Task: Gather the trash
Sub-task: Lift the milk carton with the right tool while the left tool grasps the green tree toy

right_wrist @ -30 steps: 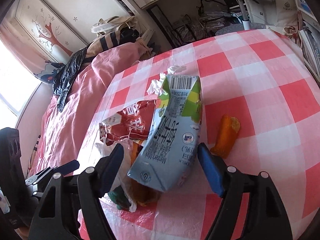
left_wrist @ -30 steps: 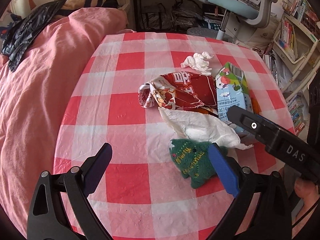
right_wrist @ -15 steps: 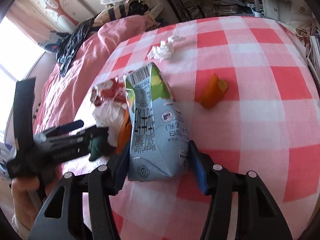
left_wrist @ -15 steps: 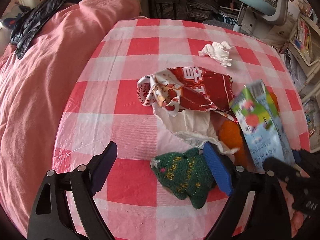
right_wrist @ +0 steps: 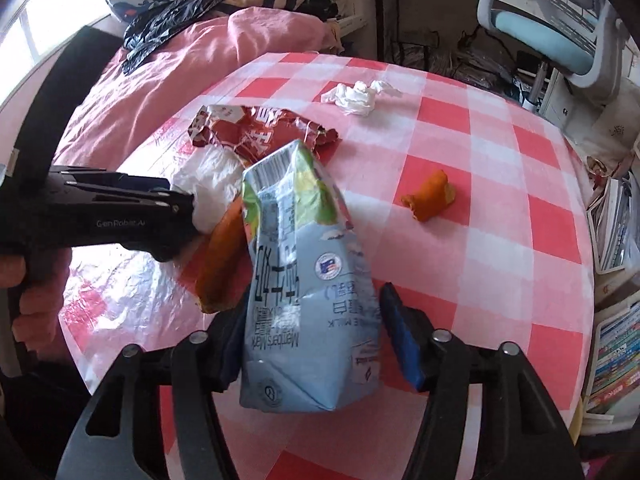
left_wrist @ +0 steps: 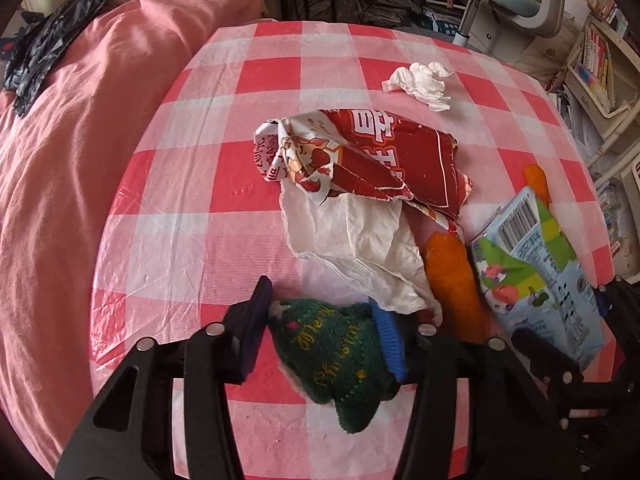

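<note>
Right gripper (right_wrist: 316, 340) clamped the milk carton (right_wrist: 308, 292) for removal; left gripper (left_wrist: 324, 340) apparently closed on the green knitted tree (left_wrist: 340, 356), contact partly hidden.

The red-and-white checked plastic tablecloth (left_wrist: 224, 208) is glossy and creased; the green knitted tree-shaped cloth (left_wrist: 340, 352) looks woolly and matt; the crumpled white paper tissue (left_wrist: 360, 240) is soft and rough; the red foil snack wrapper (left_wrist: 384, 160) shines; the pale blue milk carton (right_wrist: 308, 300) is smooth coated card; the pink cotton bedspread (left_wrist: 64, 160) is matt.
</note>
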Available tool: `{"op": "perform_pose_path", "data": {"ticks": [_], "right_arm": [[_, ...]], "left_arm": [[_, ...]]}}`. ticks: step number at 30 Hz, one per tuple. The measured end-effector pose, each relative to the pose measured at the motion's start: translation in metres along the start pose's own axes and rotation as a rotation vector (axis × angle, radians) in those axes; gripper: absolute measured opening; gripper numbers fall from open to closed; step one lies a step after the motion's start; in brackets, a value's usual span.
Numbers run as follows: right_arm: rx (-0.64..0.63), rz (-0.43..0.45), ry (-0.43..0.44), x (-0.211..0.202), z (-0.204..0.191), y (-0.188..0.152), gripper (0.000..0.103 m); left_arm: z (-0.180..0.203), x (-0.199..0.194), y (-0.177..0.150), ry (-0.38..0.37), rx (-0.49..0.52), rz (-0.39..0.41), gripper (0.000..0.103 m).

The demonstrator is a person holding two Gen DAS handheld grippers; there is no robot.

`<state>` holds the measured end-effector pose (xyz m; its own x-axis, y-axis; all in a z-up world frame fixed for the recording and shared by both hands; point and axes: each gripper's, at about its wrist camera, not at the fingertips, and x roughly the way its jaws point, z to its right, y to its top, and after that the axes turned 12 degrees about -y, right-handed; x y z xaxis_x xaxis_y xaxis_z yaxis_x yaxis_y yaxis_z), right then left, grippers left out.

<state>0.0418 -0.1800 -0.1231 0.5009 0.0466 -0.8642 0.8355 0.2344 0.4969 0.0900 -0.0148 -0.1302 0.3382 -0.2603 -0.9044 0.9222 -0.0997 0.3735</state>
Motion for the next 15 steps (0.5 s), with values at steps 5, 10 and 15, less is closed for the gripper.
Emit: {"op": "perform_pose_path", "data": {"ticks": [5, 10, 15], "right_arm": [[0.026, -0.006, 0.021, -0.004, 0.012, -0.004, 0.055], [0.072, 0.019, 0.052, -0.017, 0.021, -0.008, 0.055], [0.059, 0.013, 0.052, -0.02, 0.02, -0.013, 0.055]], "left_arm": [[-0.002, -0.007, -0.008, -0.024, 0.053, -0.028, 0.045], [-0.008, -0.014, -0.02, -0.024, 0.093, -0.045, 0.045], [-0.008, -0.015, -0.028, 0.014, 0.134, -0.051, 0.045]]}}
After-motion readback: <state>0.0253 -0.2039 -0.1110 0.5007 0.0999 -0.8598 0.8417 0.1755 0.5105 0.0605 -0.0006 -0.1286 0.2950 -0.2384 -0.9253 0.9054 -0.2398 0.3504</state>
